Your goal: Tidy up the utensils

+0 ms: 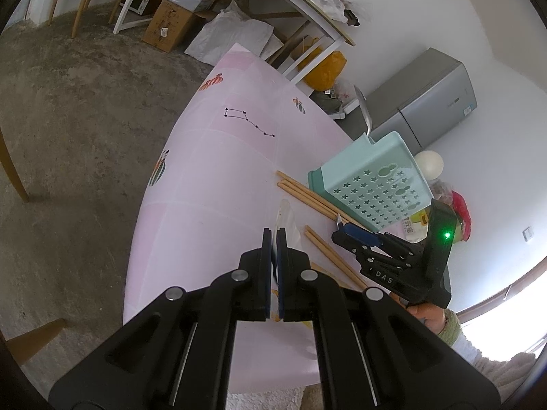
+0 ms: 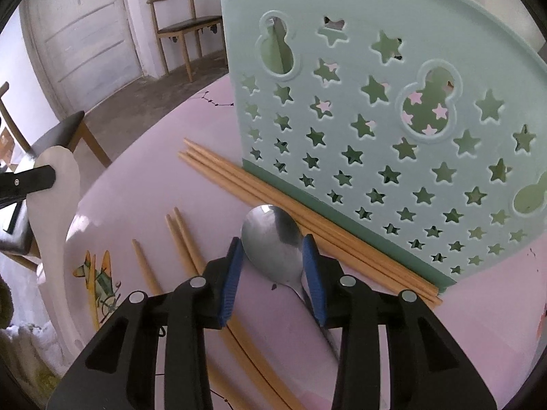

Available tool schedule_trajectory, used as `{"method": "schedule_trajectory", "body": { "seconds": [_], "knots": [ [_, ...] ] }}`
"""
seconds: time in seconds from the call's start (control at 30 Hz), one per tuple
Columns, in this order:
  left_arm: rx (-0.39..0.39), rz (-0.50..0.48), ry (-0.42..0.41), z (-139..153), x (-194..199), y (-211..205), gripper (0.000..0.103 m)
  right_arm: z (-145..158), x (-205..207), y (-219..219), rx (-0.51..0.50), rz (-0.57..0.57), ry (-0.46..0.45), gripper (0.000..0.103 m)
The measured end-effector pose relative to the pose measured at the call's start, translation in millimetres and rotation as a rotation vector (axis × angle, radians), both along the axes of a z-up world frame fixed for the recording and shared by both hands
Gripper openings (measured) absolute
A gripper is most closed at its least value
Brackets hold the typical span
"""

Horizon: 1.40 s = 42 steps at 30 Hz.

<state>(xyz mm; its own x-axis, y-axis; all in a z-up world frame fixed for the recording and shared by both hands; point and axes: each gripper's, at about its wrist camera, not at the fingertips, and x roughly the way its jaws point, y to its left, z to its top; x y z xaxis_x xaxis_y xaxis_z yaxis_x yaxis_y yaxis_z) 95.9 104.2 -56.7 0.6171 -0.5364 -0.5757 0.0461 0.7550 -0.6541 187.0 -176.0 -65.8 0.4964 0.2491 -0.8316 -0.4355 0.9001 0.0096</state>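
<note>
While your right gripper (image 2: 273, 270) straddles the bowl of the metal spoon (image 2: 271, 242), its blue pads stand partway apart on either flank; whether they already press the bowl cannot be told from the right wrist view. That spoon lies flat on the pink tabletop (image 1: 212, 177), handle running back under the gripper, bowl toward the mint utensil holder (image 2: 393, 119). Approaching steeply from above probably suits a thin, flat piece: the pads can pinch across the bowl's edges.

Your left gripper (image 1: 274, 239) is clamped shut on a white spoon (image 2: 56, 184), held up off the table, likely parked until the holder is free.

Wooden chopsticks (image 2: 273, 198) lie bundled along the holder's base; two more chopsticks (image 1: 328, 249) rest just beside the metal spoon. A second metal utensil (image 1: 364, 109) already stands in the holder, near the tabletop's far edge.

Risk: a smooth rounded bowl may slip when pinched.
</note>
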Motion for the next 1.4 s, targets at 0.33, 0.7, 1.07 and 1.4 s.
{"method": "schedule_trajectory", "body": {
  "seconds": [0.33, 0.7, 1.07, 1.4],
  "knots": [
    [-0.003, 0.007, 0.000, 0, 2, 4, 0.001, 1, -9, 22, -0.017, 0.015, -0.029, 0.034],
    [-0.014, 0.008, -0.069, 14, -8, 9, 0.001, 36, -27, -26, 0.241, -0.056, -0.082, 0.034],
    [-0.027, -0.023, -0.322, 94, -9, -4, 0.001, 52, -56, -87, 0.532, -0.183, -0.185, 0.034],
    [0.038, -0.013, -0.672, 203, 26, -40, 0.001, 56, -68, -118, 0.669, -0.265, -0.261, 0.013]
  ]
}}
